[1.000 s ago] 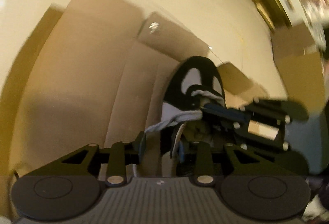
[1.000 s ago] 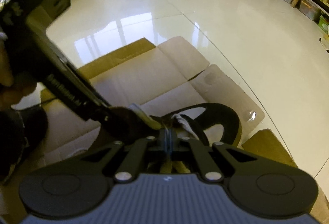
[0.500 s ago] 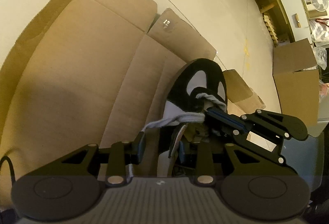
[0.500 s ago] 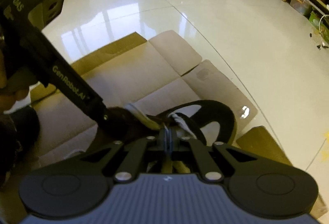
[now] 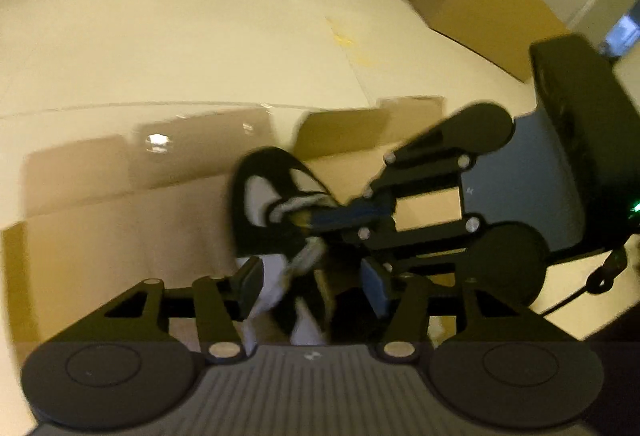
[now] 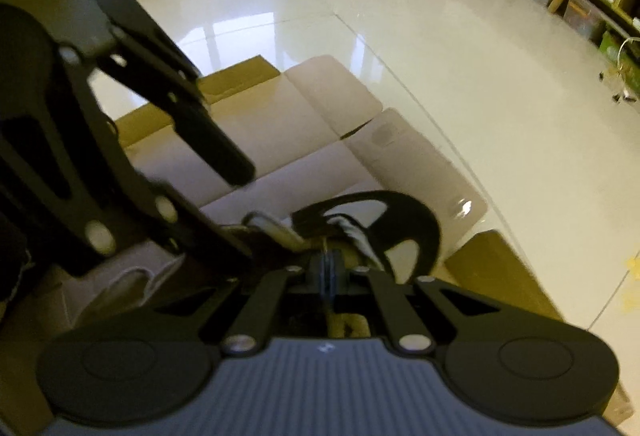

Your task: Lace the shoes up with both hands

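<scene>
Left gripper [image 5: 312, 286] jaws parted and opening, astride the black-and-white shoe [image 5: 276, 204] and a loose lace [image 5: 304, 258], pads pressing nothing. Right gripper [image 6: 329, 268] clenched tight over the shoe's lacing; whether lace is pinched, unclear. Shoe sitting on flattened cardboard [image 6: 256, 148].

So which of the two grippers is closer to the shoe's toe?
The right. The right gripper is shut at the laces just behind the toe; the left gripper, jaws opening, sits further back over the shoe's middle.

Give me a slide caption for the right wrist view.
Right gripper shut at the black-and-white shoe on flattened cardboard.
</scene>
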`<state>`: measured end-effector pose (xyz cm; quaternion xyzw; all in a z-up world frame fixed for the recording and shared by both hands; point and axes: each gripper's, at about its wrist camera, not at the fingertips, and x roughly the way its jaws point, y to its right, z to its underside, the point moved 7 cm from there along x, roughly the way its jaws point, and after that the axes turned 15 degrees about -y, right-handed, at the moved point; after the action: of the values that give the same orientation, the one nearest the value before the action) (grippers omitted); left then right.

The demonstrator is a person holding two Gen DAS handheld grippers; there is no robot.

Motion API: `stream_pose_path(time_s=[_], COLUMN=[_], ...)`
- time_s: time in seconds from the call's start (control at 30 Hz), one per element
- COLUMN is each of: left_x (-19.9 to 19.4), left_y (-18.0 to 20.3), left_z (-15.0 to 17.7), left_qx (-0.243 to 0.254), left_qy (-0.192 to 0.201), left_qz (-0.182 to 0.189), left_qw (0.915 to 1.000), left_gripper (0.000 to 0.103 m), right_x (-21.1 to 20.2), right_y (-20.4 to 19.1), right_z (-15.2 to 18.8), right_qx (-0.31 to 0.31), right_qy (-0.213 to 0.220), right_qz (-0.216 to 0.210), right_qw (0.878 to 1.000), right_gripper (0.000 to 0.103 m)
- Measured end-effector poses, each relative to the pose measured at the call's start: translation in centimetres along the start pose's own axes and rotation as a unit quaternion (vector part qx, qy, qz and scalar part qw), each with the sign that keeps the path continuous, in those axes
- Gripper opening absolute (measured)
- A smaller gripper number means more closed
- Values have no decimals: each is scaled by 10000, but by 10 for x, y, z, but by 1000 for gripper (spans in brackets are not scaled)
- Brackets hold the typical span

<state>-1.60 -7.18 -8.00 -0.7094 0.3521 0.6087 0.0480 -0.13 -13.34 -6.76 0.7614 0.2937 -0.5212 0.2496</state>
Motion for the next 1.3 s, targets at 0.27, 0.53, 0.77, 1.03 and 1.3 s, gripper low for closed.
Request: stream_pose_path(time_s=[0.27, 0.53, 0.77, 1.03, 1.3], left_x=[-10, -22, -2, 11, -4], left_y=[37, 38, 29, 5, -72], left_z=[13, 5, -14, -13, 16], left_qx=[914, 715, 1159, 705, -2121], left_qy=[-174, 9, -130, -243, 165], left_qz=[622, 545, -972, -1504, 178], left_qw=[9937, 9960, 9884, 9858, 9769], left_gripper=[46, 47, 47, 18, 18], right_x=[-11, -10, -6, 4, 3], right_y=[16, 20, 18, 16, 4], right_z=[5, 4, 3, 0, -10], right_qx=[271, 290, 101, -186, -357], right_qy=[110, 59, 2, -126, 166], right_qz=[-253, -358, -497, -710, -905], right_qw=[9993, 9989, 9987, 9972, 9951], right_gripper=[2, 2, 2, 3, 2])
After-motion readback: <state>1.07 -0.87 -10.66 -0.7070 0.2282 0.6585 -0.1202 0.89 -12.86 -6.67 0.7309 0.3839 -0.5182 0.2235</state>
